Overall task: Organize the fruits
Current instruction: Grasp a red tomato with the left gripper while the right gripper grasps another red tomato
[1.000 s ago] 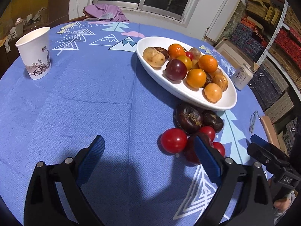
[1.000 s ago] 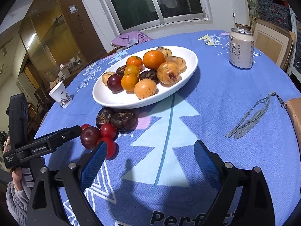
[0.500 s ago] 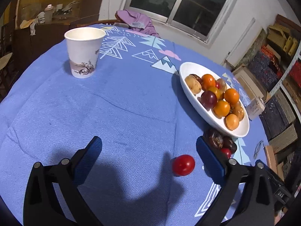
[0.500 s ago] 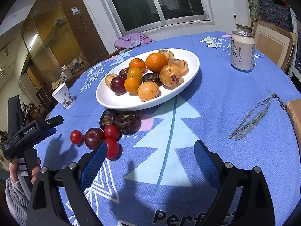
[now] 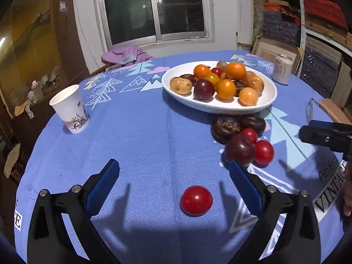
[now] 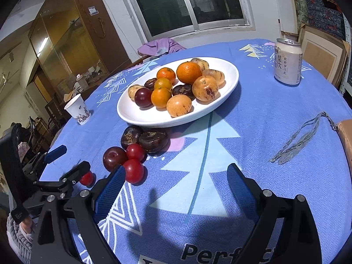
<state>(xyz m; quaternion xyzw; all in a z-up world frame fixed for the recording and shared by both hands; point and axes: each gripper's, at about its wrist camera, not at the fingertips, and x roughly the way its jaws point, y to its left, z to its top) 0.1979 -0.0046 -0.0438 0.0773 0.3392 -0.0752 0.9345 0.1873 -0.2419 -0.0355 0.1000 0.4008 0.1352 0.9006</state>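
One tomato (image 5: pixel 196 200) now lies alone on the counter (image 5: pixel 136 136), apart from the pile, between the wide-open, empty left tool (image 5: pixel 173 184) (right tool (image 6: pixel 176 189) also open, idle); plating looks next.

A plate (image 6: pixel 228 83) heaped with fruit sits mid-table on the tablecloth (image 6: pixel 253 132). In the right wrist view, a cluster of loose fruit (image 6: pixel 134 151) lies just before the plate's near-left rim. A lone tomato (image 5: pixel 196 200) lies apart, nearer the table's edge. A paper cup (image 6: pixel 78 109) stands left of the plate, a can (image 6: pixel 287 61) to its right, and a strap (image 6: pixel 301 137) lies right of the cluster.
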